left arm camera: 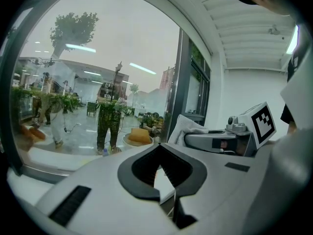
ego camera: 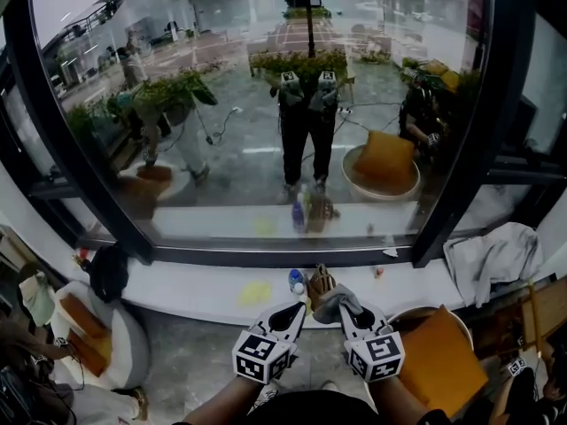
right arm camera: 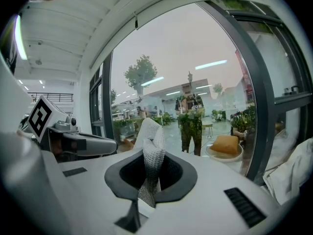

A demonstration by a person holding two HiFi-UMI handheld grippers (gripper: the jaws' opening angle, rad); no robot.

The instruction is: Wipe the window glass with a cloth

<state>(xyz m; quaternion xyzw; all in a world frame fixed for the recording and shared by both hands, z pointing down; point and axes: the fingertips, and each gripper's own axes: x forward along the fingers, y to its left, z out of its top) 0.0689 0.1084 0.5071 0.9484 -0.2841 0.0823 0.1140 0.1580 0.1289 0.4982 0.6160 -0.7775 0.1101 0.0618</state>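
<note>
Dark frame [ego camera: 266,255] all round the big window glass [ego camera: 266,104] ahead of both tools. Lots of open glass above, white sill [ego camera: 204,292] just past the tips.

Head view: left gripper [ego camera: 297,310] and right gripper [ego camera: 347,313] side by side, held low, pointing at the sill, well short of the glass. Grey cloth [ego camera: 330,303] bunched at the right tips.

Left gripper view: jaws pressed together, nothing between.

Right gripper view: jaws pinching the cloth [right arm camera: 152,146], white and netted, standing up in a fold. Dark post [right arm camera: 254,106] off to the right.
</note>
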